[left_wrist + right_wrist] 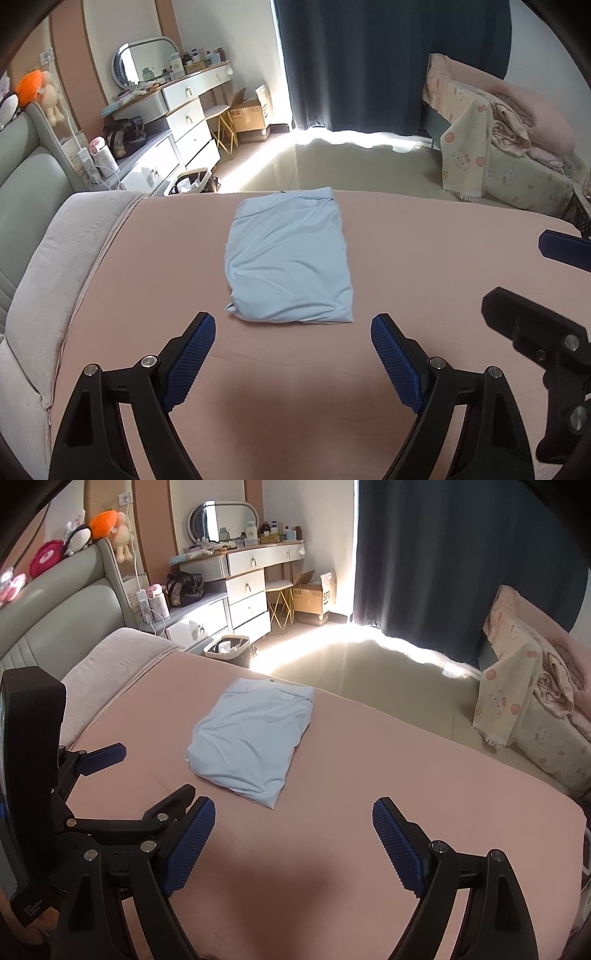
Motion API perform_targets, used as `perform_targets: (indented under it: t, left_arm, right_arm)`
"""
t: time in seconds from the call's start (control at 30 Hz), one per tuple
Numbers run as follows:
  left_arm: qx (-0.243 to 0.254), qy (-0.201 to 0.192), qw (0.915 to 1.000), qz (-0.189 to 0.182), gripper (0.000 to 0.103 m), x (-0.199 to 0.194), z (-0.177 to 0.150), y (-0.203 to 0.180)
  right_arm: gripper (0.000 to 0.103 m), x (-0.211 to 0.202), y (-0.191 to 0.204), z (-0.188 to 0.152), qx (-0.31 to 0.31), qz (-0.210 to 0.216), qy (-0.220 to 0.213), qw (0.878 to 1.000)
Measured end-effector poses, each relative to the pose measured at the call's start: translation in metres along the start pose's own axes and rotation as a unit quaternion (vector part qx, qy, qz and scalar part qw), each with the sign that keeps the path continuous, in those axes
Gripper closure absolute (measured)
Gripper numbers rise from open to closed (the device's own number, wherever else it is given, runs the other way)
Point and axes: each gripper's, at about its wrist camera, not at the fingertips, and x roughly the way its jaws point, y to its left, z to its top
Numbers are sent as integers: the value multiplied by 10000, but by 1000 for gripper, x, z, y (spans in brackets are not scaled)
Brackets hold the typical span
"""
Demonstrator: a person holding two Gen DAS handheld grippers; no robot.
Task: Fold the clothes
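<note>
A wide bed (424, 258) fills the lower part of both views, its pink sheet smooth and bare around the middle. Along its left side runs a pale pink textured blanket (74, 251), pushed up against the grey padded headboard (66, 609). Beyond the far edge of the bed a dark curtain (388, 62) hangs to the floor, bright light spilling under its hem. To the left of that stands a white dresser (247, 587) with an oval mirror (225, 518) on top and bottles crowded along its surface, and on the right sits a small cot draped in a cartoon-print cloth (476, 147).

Now the piece that matters — the light blue garment (290, 258) lies folded into a neat rectangle in the middle of the sheet, its far end almost at the bed's far edge, its near end creased and slightly puffed.

The left gripper (293, 328) hangs above the sheet just short of the garment's near edge, blue pads spread wide, nothing between them. The right gripper (293, 812) sits beside it, a little to the right of the bundle — jaws likewise wide apart and empty, clear of the cloth. Each tool shows at the edge of the other's view, close side by side.
</note>
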Motion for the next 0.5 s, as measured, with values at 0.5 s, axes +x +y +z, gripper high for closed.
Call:
perform_targets:
  t: [0.5]
  left_arm:
    - [-186,170,9991,-340,16,8,6,-15]
  right_arm:
    - [11,-14,-12,6,96,-103,-139,9998]
